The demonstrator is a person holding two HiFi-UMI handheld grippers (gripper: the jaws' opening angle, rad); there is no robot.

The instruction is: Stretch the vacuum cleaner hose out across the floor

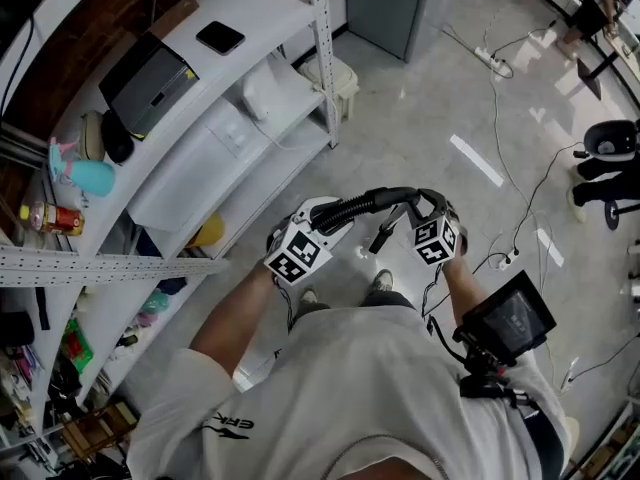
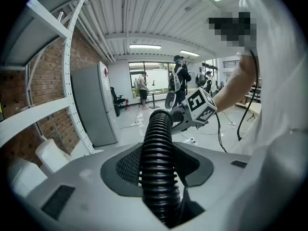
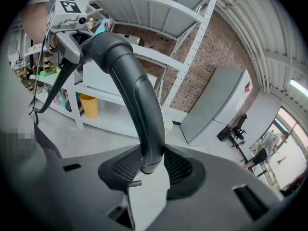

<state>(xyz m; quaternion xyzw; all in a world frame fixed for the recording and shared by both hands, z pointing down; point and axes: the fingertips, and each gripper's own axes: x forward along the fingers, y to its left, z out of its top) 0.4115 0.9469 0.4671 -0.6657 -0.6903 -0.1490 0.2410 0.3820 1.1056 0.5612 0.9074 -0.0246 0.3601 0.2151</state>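
Observation:
The black ribbed vacuum cleaner hose [image 1: 365, 206] hangs in the air in front of the person, spanning the two grippers. My left gripper [image 1: 318, 218] is shut on the ribbed part [image 2: 158, 158], which runs straight up between its jaws. In the left gripper view the left gripper [image 2: 161, 171] looks toward the right gripper's marker cube [image 2: 199, 107]. My right gripper [image 1: 430, 211] is shut on the hose's smooth dark curved handle tube [image 3: 137, 93]. In the right gripper view the right gripper [image 3: 151, 166] holds that tube at its lower end. The rest of the hose is hidden by the person's body.
A white shelving rack [image 1: 225, 143] full of items fills the left side. A grey cabinet [image 1: 395, 3] stands at the back. Cables and a power strip [image 1: 495, 63] lie on the glossy floor [image 1: 420, 118]. An office chair [image 1: 605, 143] is at the right. People stand far off [image 2: 179, 78].

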